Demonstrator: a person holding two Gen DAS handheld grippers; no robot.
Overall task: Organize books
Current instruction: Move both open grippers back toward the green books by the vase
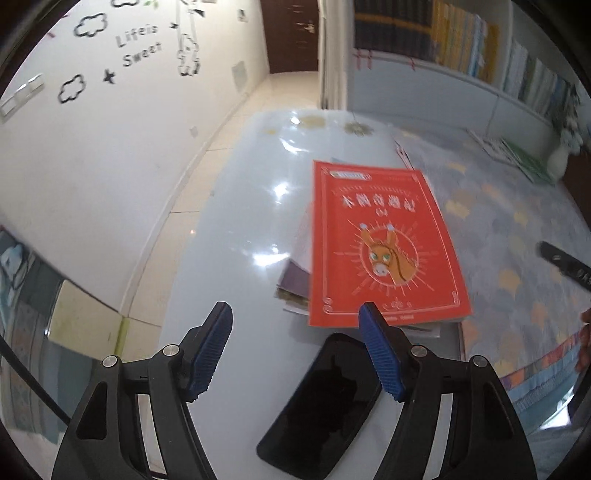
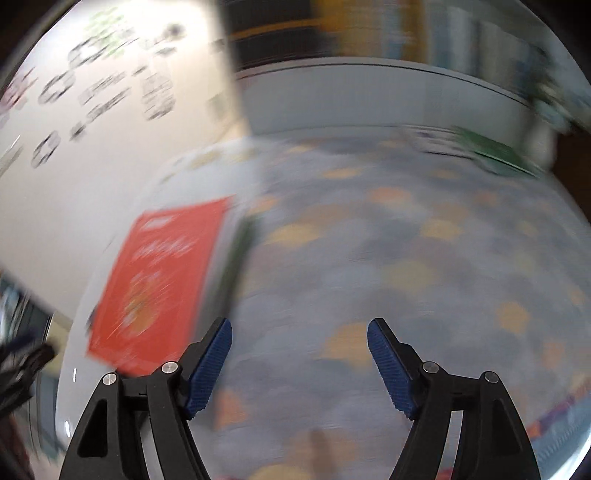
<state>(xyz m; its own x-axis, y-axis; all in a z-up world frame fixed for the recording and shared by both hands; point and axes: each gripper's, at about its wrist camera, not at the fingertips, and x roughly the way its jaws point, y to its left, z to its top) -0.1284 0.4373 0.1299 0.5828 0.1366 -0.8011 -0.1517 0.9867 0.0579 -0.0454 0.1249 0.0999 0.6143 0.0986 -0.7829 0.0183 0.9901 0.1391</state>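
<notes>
Both grippers, left gripper [image 1: 295, 314] and right gripper [image 2: 299, 328], jaws apart and empty, before the red book [image 1: 384, 243] topping a stack; more books [image 1: 513, 151] beyond remain unsorted.

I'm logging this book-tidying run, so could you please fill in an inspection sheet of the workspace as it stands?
Surface: glossy white table, patterned blue cloth over its right part.
Job's things: red book lies face up on top of a small stack; more books lie at the far right edge.
Clutter: dark phone face up on the near table; white vase far right.
Grippers: left gripper open, empty; right gripper open, empty, its view blurred.
Cables: black cable at the lower left.
Surroundings: wall with decals, bookshelf, dark door.
</notes>
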